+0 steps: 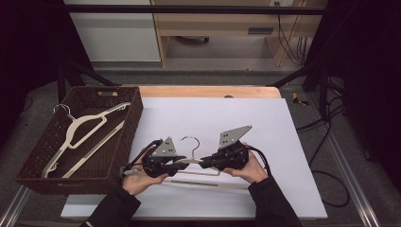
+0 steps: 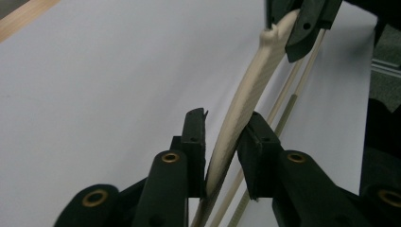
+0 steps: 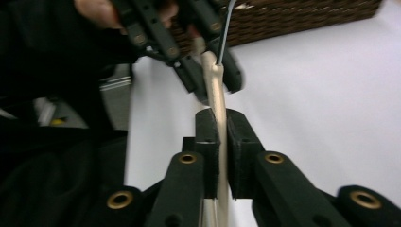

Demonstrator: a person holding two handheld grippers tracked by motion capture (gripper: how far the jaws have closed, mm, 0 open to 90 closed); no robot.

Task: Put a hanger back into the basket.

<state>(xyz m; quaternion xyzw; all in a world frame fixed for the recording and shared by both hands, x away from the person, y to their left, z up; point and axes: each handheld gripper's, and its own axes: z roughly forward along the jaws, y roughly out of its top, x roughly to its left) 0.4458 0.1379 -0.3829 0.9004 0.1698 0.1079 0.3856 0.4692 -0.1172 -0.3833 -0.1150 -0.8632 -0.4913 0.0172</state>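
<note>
Gripping one cream hanger [image 1: 195, 161] from both ends, the left gripper [image 1: 182, 163] and right gripper [image 1: 204, 162] are clamping its arms, hands facing inward above the table [image 1: 265, 123].

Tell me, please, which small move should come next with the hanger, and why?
Probably carry the hanger left toward the basket. The left gripper and right gripper each clamp one arm of it, and another hanger already lies in that basket.

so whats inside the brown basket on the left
One cream hanger with a wire hook lies slantwise inside the woven basket. The near wall hides the basket floor just behind it, so anything lying there cannot be seen.
</note>
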